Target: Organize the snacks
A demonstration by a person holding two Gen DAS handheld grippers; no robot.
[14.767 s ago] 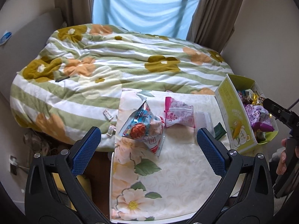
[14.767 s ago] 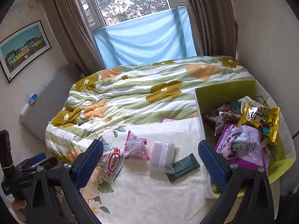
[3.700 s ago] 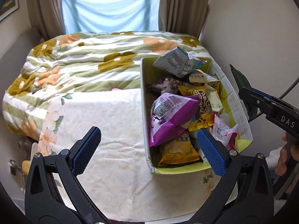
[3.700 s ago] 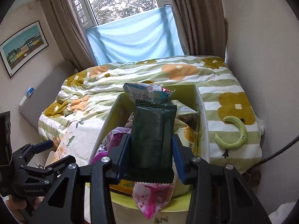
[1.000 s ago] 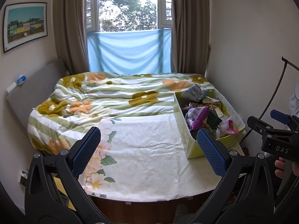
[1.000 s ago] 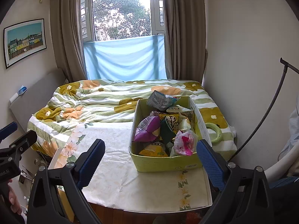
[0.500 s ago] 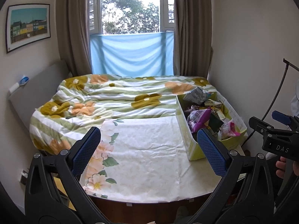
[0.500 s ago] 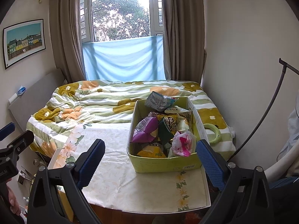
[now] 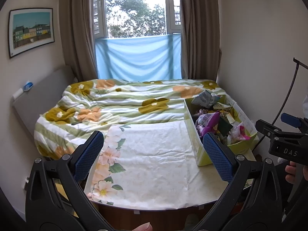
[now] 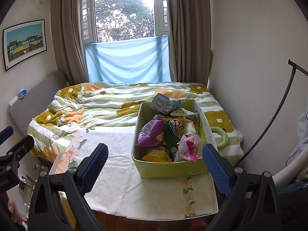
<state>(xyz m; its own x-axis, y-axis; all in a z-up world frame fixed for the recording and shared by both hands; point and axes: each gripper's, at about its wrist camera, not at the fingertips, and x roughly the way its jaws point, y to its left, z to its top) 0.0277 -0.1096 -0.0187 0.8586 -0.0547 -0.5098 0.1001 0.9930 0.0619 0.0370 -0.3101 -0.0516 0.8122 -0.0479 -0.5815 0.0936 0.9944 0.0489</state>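
A yellow-green cardboard box [image 10: 171, 168] stands on the right side of the table and holds several snack packets, among them a purple bag [image 10: 151, 134], a dark green packet [image 10: 170, 134], a pink-white packet [image 10: 189, 147] and a grey-blue packet [image 10: 163, 103] at the far end. The box also shows in the left wrist view [image 9: 199, 150]. My left gripper [image 9: 153, 157] is open and empty, held back above the table's near edge. My right gripper [image 10: 154, 166] is open and empty, held back in front of the box.
The table wears a white floral cloth [image 9: 154, 154]. Behind it lies a bed with a green flowered quilt [image 10: 100, 105]. A green ring toy [image 10: 219, 136] lies on the quilt right of the box. A wall and a black cable [image 10: 269, 123] are at the right.
Both grippers have drawn back and up a little from the table over the last second. The right gripper earlier held the dark green packet, which now lies in the box.
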